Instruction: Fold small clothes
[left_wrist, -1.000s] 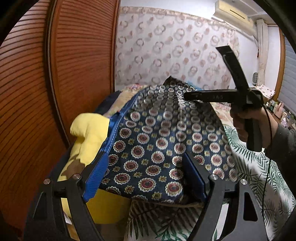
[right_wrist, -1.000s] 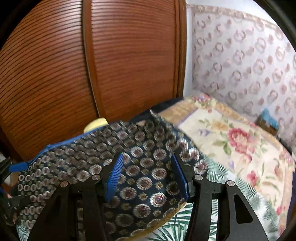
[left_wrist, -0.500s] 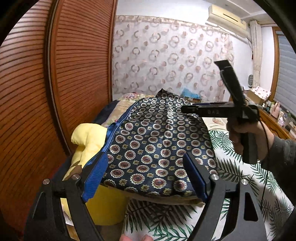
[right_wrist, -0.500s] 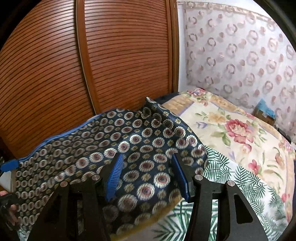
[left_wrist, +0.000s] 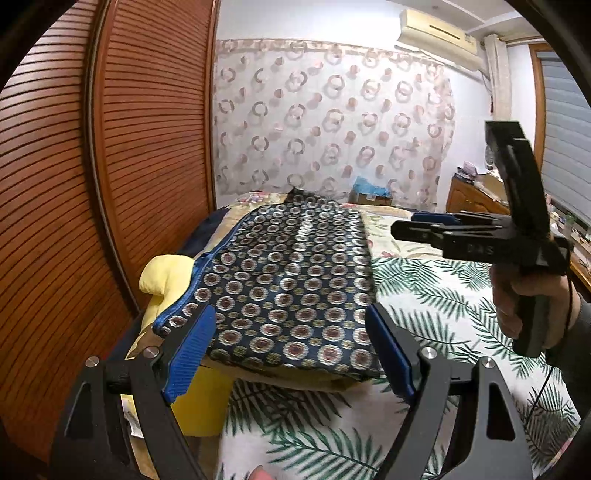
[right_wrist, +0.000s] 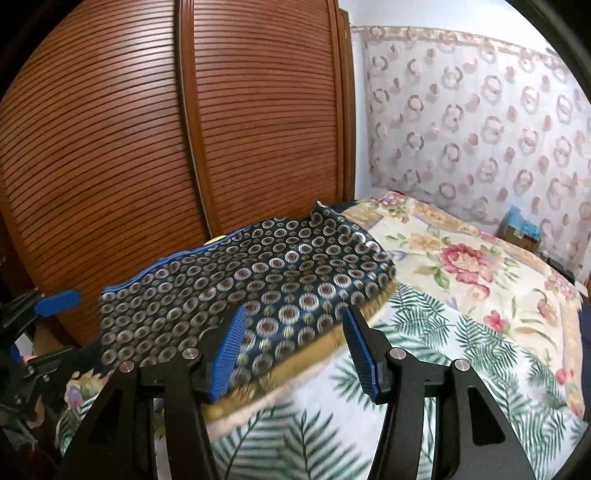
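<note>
Garment: dark navy cloth printed with rows of small round medallions, blue piping along one edge (left_wrist: 291, 280), lying flat and already doubled over on the palm-leaf bedspread (left_wrist: 436, 295), by the slatted wooden wardrobe doors (left_wrist: 110, 184).
Underneath: its wardrobe-side edge rests on a soft yellow cushion-like thing (left_wrist: 166, 273); the rest is on the bedspread.
Left gripper (left_wrist: 291, 347): blue-padded jaws spread wide, gripping nothing; the garment's near short edge sits just ahead, between them.
Right gripper (right_wrist: 291, 347): jaws likewise apart and empty, hanging over the garment's bed-side long edge.
Long axis: runs straight away from the left gripper toward the curtained wall; it crosses in front of the right one.
Nearer tool: hard to call; each is close to its own edge, neither clearly touching.
Judgement: fold looks laid, release done. A further fold would mean lifting the near short edge away along the length, which favours the left.
Risk: the cloth looks slick and may slide off the yellow thing.
</note>
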